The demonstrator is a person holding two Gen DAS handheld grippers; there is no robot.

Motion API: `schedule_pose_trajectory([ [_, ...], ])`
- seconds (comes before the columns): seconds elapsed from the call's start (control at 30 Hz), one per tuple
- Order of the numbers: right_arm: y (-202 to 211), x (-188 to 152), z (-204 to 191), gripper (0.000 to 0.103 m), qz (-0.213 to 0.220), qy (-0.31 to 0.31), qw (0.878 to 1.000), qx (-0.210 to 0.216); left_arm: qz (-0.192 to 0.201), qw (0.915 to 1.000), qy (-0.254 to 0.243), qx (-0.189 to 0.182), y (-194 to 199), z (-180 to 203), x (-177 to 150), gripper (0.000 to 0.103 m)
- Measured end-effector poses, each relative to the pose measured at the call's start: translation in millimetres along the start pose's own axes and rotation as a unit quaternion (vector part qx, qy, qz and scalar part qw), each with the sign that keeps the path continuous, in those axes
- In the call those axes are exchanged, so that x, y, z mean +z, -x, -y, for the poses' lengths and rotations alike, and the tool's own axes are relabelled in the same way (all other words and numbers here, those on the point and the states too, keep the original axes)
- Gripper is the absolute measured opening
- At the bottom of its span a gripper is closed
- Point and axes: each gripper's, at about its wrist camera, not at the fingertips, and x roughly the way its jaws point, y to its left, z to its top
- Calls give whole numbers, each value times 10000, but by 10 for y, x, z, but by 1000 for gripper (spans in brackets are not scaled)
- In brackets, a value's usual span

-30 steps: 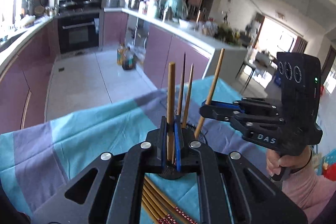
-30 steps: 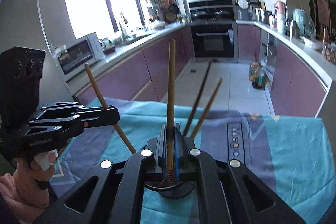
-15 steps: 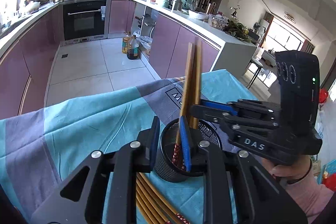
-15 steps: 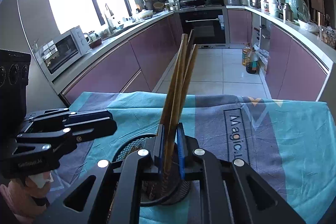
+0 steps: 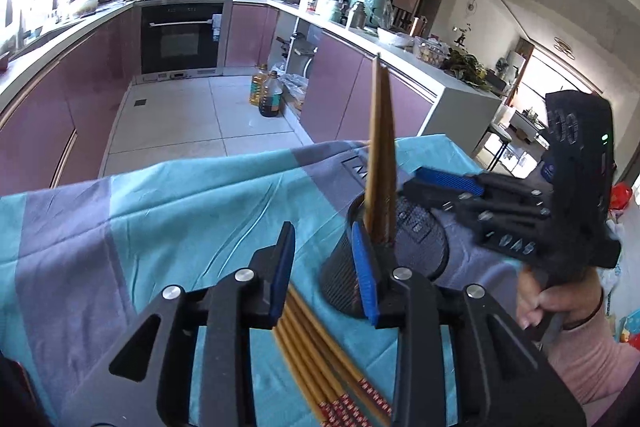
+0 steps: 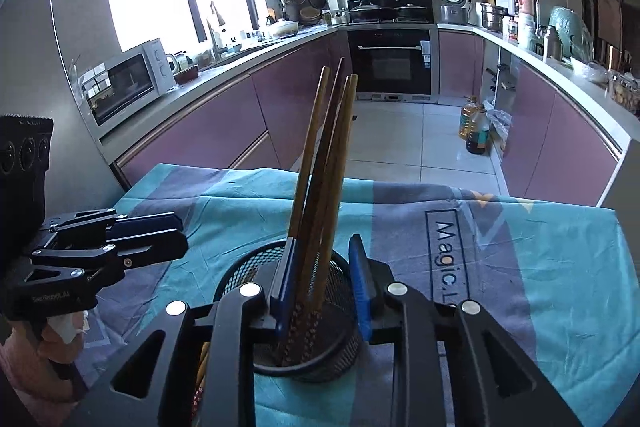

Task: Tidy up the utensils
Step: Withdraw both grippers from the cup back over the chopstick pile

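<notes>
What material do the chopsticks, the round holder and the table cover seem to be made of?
Chopsticks: probably wood or bamboo, matte brown shafts with a red patterned band at the thick end. Holder: looks like black metal mesh, with fine perforated walls and a solid rim. Table cover: woven fabric, teal and grey blocks, with soft creases and printed letters.

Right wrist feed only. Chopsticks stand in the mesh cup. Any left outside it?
Observer: Yes, a loose bundle of chopsticks lies flat on the cloth beneath the left tongs.
Operator: Left tongs holding one?
Observer: No. Their jaws have just been opening, and nothing is between the pads.
Operator: Where are the loose ones' patterned ends?
Observer: At the near end, by the left camera, pointing away from the mesh cup.
</notes>
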Motion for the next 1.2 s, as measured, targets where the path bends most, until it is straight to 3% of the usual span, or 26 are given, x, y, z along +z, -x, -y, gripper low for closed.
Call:
schedule_pose_trajectory([
  [0.1,178,-58,-36,26,161,-5,9998,111,-71,9999,13,104,36,-72,-159,29],
  [0.23,451,-208,-243,28,330,269,9972,609,-245,9995,-25,178,37,-127,-354,29],
  [0.4,408,-488,-551,29,-68,599,9926,1057,-511,9981,-119,318,-11,-158,-651,30],
  [0.67,-260,-903,-685,28,-1079,321,9888,983,-950,9945,-118,424,-147,-155,-1000,30],
  [0.87,-355,-929,-649,24,-1135,243,9906,727,-1028,9939,-126,391,-132,-141,-1113,30],
  [1.2,-442,-1032,-630,22,-1239,170,9899,662,-1117,9924,-206,479,-172,-81,-1191,30],
])
